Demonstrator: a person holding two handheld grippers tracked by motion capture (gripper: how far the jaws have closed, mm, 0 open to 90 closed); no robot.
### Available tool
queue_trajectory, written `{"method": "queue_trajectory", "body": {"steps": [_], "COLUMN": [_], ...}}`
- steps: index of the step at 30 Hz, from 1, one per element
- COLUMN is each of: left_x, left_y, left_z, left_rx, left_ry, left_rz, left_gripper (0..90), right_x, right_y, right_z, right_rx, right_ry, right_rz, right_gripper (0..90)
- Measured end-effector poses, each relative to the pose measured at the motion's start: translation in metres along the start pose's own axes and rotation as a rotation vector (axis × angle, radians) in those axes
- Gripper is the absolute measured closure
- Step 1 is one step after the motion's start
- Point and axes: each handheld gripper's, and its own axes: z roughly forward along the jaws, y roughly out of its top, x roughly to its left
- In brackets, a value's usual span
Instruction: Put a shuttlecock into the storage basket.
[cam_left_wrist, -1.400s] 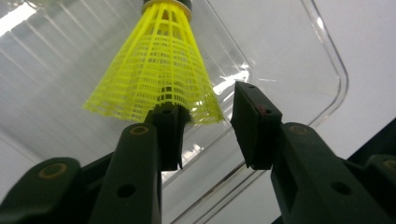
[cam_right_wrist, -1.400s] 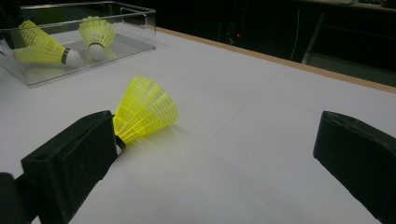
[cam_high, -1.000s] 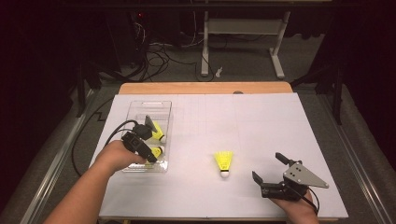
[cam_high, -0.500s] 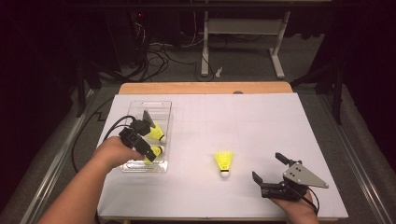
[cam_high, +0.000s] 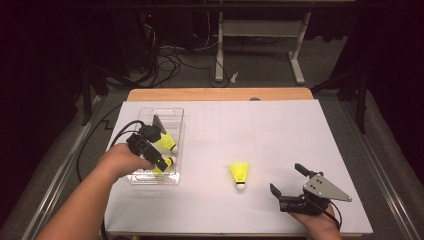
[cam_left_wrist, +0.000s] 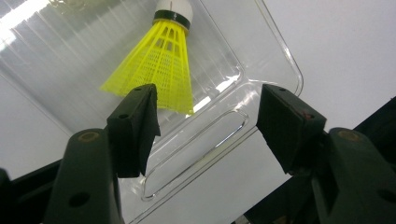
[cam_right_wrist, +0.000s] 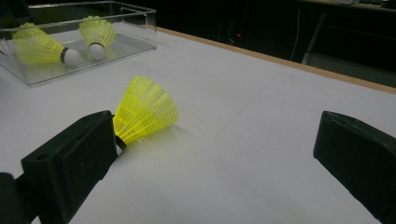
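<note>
A white-topped table (cam_high: 280, 130) bears a clear tray (cam_high: 172, 112) and a yellow shuttlecock (cam_high: 239, 173).

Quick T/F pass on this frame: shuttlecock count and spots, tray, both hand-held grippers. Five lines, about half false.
1. Two yellow shuttlecocks lie in the clear tray. True: one farther back, one nearer the person.
2. The third shuttlecock sits on the white table sheet, outside the tray. True.
3. The right hand-held gripper is clamped on that shuttlecock. False: its jaws stand wide apart with nothing between them, and the shuttlecock lies apart from it.
4. The left hand-held gripper grips a shuttlecock. False: its jaws have just been opening and hold nothing; the shuttlecock lies beyond them in the tray.
5. The tray is at the table's right side. False: it is at the left.
</note>
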Motion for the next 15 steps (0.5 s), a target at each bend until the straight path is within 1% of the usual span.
{"method": "queue_trajectory", "body": {"steps": [8, 15], "left_x": [-0.0007, -0.0004], "left_y": [-0.0018, -0.0016], "left_z": [-0.0039, -0.0065], "left_rx": [0.003, 0.005], "left_ry": [0.002, 0.009], "left_rz": [0.000, 0.001], "left_gripper": [33.2, 22.6], "right_x": [0.0004, 0.0003], "right_y": [0.0005, 0.0006], "right_z": [-0.0003, -0.0005], "right_rx": [-0.003, -0.003], "right_ry": [-0.002, -0.002], "right_rz": [-0.002, -0.002], "right_gripper": [0.2, 0.3]}}
